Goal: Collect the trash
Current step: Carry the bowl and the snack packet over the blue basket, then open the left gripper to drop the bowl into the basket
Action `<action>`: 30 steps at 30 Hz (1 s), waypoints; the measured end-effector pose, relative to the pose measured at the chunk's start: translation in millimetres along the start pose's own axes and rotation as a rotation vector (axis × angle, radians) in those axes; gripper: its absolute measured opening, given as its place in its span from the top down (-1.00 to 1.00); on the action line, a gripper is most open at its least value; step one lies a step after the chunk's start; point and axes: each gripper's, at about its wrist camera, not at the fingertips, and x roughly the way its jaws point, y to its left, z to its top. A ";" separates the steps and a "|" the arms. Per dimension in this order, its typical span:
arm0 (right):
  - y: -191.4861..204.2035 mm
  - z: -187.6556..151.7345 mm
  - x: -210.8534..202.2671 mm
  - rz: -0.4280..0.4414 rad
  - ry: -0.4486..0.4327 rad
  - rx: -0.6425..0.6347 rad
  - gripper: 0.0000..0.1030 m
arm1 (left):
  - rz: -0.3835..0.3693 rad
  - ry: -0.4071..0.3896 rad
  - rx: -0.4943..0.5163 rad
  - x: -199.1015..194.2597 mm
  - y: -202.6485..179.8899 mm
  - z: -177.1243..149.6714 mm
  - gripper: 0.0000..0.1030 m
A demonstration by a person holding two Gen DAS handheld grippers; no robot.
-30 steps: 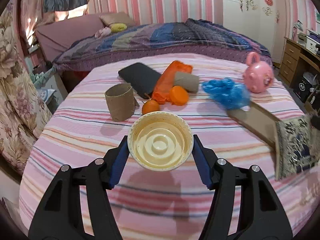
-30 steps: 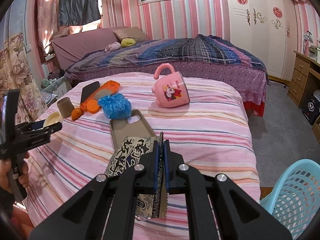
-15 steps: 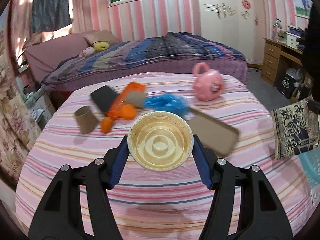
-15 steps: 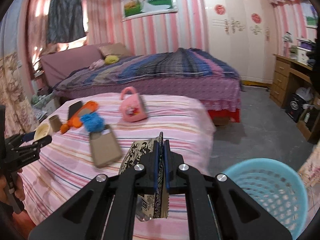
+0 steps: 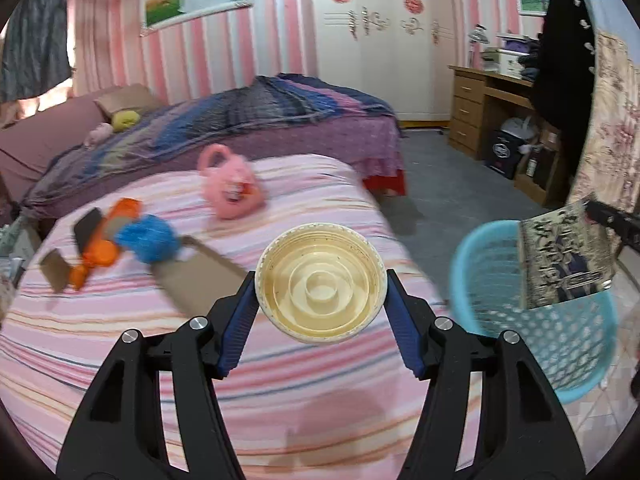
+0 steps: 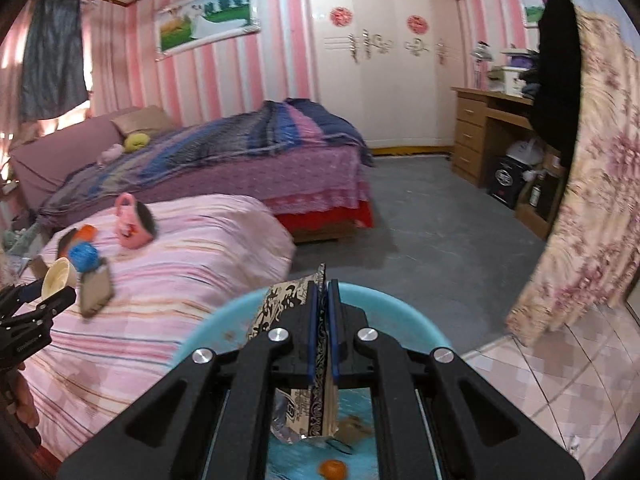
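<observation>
My left gripper (image 5: 320,278) is shut on a cream round plastic lid (image 5: 320,300), held above the pink striped bed near its right edge. A light blue mesh basket (image 5: 480,264) stands on the floor to the right of the bed. My right gripper (image 6: 323,286) is shut on a flat black-and-cream patterned packet (image 6: 276,308) and hangs over the basket's rim (image 6: 404,310). The left wrist view shows that packet (image 5: 564,256) above the basket. Scraps and a small orange piece (image 6: 333,469) lie in the basket's bottom.
On the bed (image 5: 120,344) lie a pink mug (image 5: 232,188), a crumpled blue bag (image 5: 148,238), orange items (image 5: 100,254), a cardboard tube (image 5: 54,274), a brown phone case (image 5: 196,276) and a dark phone (image 5: 86,222). A second bed, a wooden desk (image 6: 480,128) and a floral curtain (image 6: 584,220) stand around the grey floor.
Both grippers have swung right, away from the items on the bed. The right gripper with the packet went from over the bed to over the basket. The left gripper still grips the lid.
</observation>
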 end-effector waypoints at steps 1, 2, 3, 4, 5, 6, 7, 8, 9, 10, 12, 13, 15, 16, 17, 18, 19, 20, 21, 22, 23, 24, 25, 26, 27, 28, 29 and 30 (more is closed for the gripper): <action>-7.9 -1.8 0.8 -0.017 0.007 0.003 0.90 | -0.025 0.008 -0.002 2.2 -10.7 -1.3 -0.17; -16.9 -3.1 1.9 -0.036 0.014 0.005 0.90 | -0.036 0.013 -0.002 3.1 -16.3 -2.5 -0.17; -20.7 -3.2 2.3 -0.045 0.019 0.005 0.90 | -0.054 0.022 0.000 5.6 -27.2 -4.4 -0.17; -26.3 -4.0 3.1 -0.055 0.024 0.008 0.90 | -0.061 0.026 0.000 6.5 -33.3 -6.0 -0.17; -32.2 -4.5 4.1 -0.065 0.027 0.014 0.90 | -0.070 0.031 0.001 8.2 -39.1 -6.5 -0.17; -37.6 -4.6 5.2 -0.073 0.029 0.020 0.90 | -0.084 0.039 0.004 10.7 -47.5 -8.1 -0.17; -40.8 -6.2 4.7 -0.075 0.029 0.020 0.90 | -0.092 0.044 0.005 13.2 -51.7 -8.2 -0.17; -48.8 -7.3 6.8 -0.088 0.032 0.020 0.90 | -0.106 0.052 0.008 15.5 -58.4 -9.3 -0.17; -51.6 -7.7 8.3 -0.094 0.036 0.019 0.90 | -0.115 0.058 0.011 17.6 -64.5 -9.5 -0.17; -51.3 -8.6 8.7 -0.095 0.037 0.019 0.90 | -0.119 0.059 0.013 19.3 -68.4 -9.3 -0.17; -57.7 -11.7 11.7 -0.104 0.045 0.026 0.90 | -0.132 0.054 0.025 20.1 -81.1 -9.2 -0.17; -59.8 -12.4 12.2 -0.105 0.046 0.031 0.90 | -0.135 0.051 0.031 20.7 -86.1 -8.1 -0.17; -64.7 -13.2 11.9 -0.108 0.045 0.044 0.90 | -0.148 0.052 0.036 24.4 -96.7 -6.3 -0.17; -68.6 -13.0 10.4 -0.113 0.042 0.049 0.90 | -0.157 0.057 0.034 27.9 -99.7 -5.1 -0.17; -66.6 -13.2 11.5 -0.116 0.041 0.048 0.90 | -0.164 0.061 0.033 30.1 -102.6 -3.2 -0.17; -68.6 -13.4 11.1 -0.124 0.040 0.050 0.90 | -0.173 0.065 0.033 32.7 -107.8 -1.4 -0.17; -65.5 -13.4 12.1 -0.128 0.040 0.050 0.90 | -0.178 0.065 0.036 34.0 -111.3 0.2 -0.18; -67.5 -13.8 11.8 -0.135 0.041 0.052 0.90 | -0.184 0.065 0.042 35.5 -115.4 2.1 -0.18; -69.1 -14.3 12.0 -0.143 0.043 0.052 0.90 | -0.189 0.068 0.050 36.2 -118.8 3.2 -0.18; -68.6 -13.5 12.4 -0.146 0.044 0.052 0.90 | -0.192 0.069 0.055 37.1 -120.3 4.4 -0.22; -71.2 -14.7 12.9 -0.153 0.048 0.052 0.90 | -0.193 0.067 0.060 36.9 -121.3 5.6 -0.44; -70.5 -13.8 13.4 -0.154 0.049 0.052 0.90 | -0.189 0.055 0.060 35.2 -121.1 6.9 -0.56; -71.5 -14.4 14.0 -0.159 0.052 0.051 0.90 | -0.180 0.038 0.060 32.8 -119.7 8.0 -0.70; -71.9 -14.8 13.8 -0.159 0.052 0.051 0.90 | -0.173 0.025 0.061 30.9 -118.3 8.3 -0.73; -72.2 -14.7 14.0 -0.162 0.053 0.048 0.90 | -0.168 0.018 0.065 29.9 -116.9 9.2 -0.74; -71.2 -14.8 14.7 -0.165 0.055 0.043 0.90 | -0.161 0.016 0.067 29.5 -114.4 10.3 -0.75; -70.2 -14.8 15.3 -0.165 0.055 0.040 0.90 | -0.152 0.015 0.067 28.9 -111.5 10.8 -0.76; -70.7 -15.9 15.0 -0.165 0.055 0.040 0.90 | -0.140 0.014 0.064 28.5 -107.1 11.4 -0.76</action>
